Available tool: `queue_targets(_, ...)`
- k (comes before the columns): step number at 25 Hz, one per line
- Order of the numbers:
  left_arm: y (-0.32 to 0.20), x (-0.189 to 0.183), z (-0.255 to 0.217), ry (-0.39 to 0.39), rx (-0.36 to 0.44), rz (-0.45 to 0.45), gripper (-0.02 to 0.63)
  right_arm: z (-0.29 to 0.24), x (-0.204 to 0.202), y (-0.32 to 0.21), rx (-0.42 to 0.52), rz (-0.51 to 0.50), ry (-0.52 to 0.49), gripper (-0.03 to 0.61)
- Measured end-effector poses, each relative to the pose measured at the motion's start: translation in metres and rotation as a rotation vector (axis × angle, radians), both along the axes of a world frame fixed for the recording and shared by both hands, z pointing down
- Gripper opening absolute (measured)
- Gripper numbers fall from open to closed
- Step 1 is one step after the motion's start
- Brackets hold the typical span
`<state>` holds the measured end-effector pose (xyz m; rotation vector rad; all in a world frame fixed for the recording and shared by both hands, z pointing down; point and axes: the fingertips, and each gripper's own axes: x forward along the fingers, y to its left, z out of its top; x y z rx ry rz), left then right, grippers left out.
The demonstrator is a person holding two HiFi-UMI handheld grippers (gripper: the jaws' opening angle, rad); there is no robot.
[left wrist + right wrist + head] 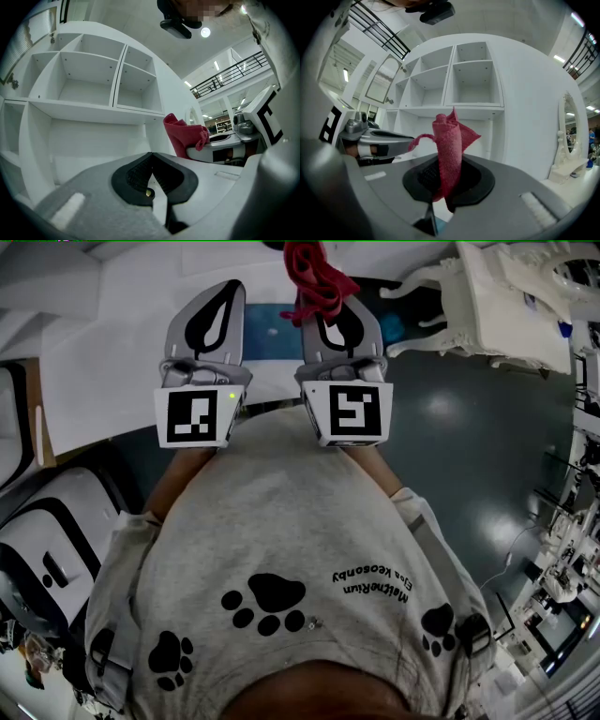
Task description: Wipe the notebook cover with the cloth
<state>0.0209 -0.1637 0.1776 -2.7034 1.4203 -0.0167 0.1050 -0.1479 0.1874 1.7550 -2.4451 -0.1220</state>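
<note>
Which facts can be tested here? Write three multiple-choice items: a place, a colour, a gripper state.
1. The red woven cloth is: A) on the floor B) in the right gripper C) on a shelf.
2. The open cubby shelf unit is: A) black B) brown C) white.
3. The left gripper is: A) shut, empty B) shut on the cloth C) wide open.
B: the right gripper view shows the cloth pinched between its jaws. C: every panel is white. A: its pads meet with nothing between.

The cloth (450,136) stands between the fingers (513,185) of the right gripper (448,163).
</note>
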Motion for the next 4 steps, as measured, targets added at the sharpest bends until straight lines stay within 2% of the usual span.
queue_targets(4, -0.0015, 0.0008, 0.0005, -0.008, 0.006, -0.002, -0.003, -0.0041, -0.0008, -0.0021, 0.017, -0.01, 0.002, 0.043)
